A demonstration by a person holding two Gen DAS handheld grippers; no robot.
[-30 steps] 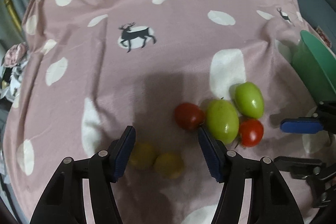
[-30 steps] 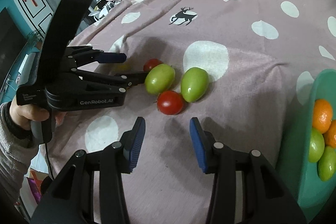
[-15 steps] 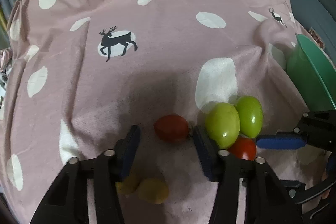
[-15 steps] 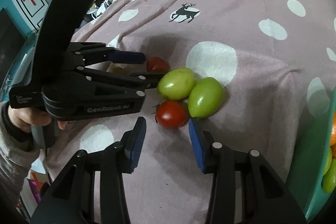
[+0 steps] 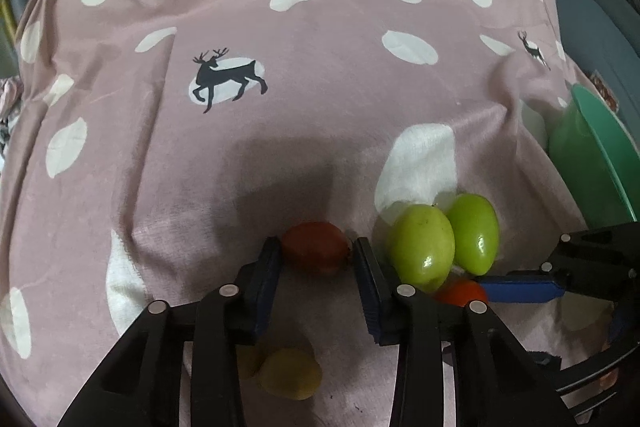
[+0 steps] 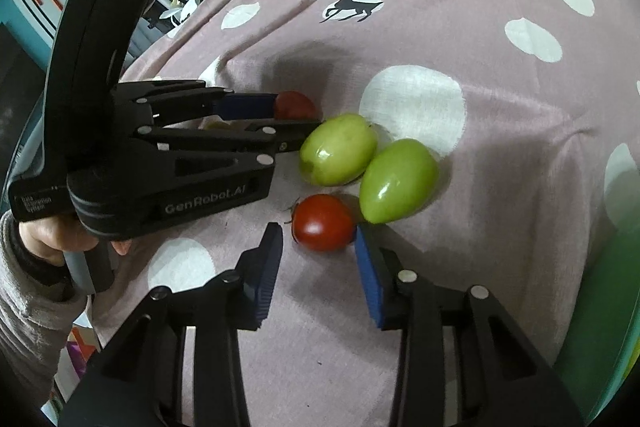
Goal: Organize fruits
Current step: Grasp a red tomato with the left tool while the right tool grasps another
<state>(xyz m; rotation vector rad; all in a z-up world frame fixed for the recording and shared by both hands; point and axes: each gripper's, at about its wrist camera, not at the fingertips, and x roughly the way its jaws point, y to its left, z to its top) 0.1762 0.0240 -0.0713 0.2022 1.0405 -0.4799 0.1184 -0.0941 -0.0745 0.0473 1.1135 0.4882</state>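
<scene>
On the spotted cloth (image 5: 320,27): left claw (image 5: 316,259) closing, pads touching dark red tomato (image 5: 314,253). Right claw (image 6: 316,247) narrowing around bright red tomato (image 6: 323,223), far pad not yet touching. Risk: soft cloth lets either roll; green fruits (image 6: 338,149) crowd the pads.

Surface: pink cloth (image 5: 320,27) w/ white dots + deer prints, wrinkled, covers whole top. On it: 2 green fruits (image 6: 340,149) (image 6: 398,181) touching, side by side near ctr. Red tomato (image 6: 323,222) just at 6 o'clock of them. 2nd red tomato (image 5: 316,247) at 9 o'clock of the greens, apart. 2 yellow fruits (image 5: 290,373) at 6 o'clock of that. Green bowl (image 5: 592,163) at cloth's 3 o'clock edge.
</scene>
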